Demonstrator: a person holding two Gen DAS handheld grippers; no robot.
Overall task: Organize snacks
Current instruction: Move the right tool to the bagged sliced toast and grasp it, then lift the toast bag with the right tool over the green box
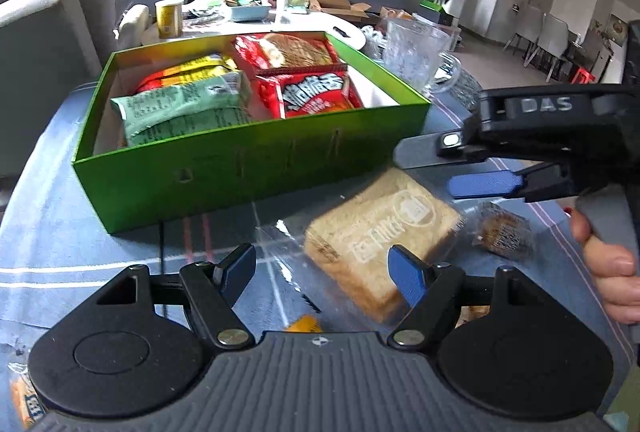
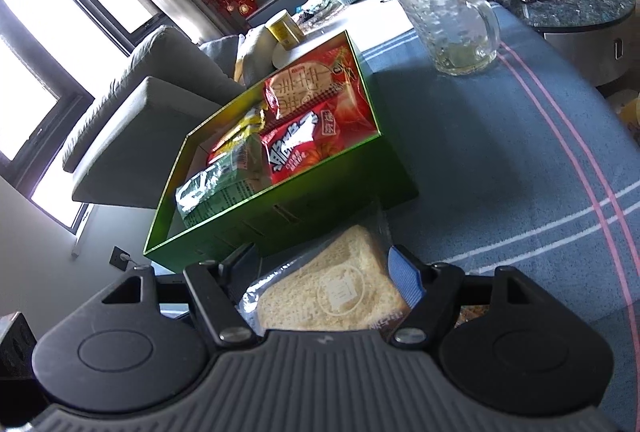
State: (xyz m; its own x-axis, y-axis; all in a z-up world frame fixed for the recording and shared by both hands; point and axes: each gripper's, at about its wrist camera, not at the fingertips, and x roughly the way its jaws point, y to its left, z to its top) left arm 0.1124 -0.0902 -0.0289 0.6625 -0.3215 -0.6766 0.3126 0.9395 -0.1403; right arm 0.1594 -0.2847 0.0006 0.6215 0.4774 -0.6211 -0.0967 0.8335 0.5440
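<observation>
Above bagged bread (image 2: pixel 340 288), right hand-held gripper (image 2: pixel 320 268) tilts down.

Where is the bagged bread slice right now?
The bagged bread slice lies on the blue tablecloth just in front of the green box, right of centre in the left wrist view.

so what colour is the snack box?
Bright green box outside, pale inside; clearest in the left wrist view.
</observation>
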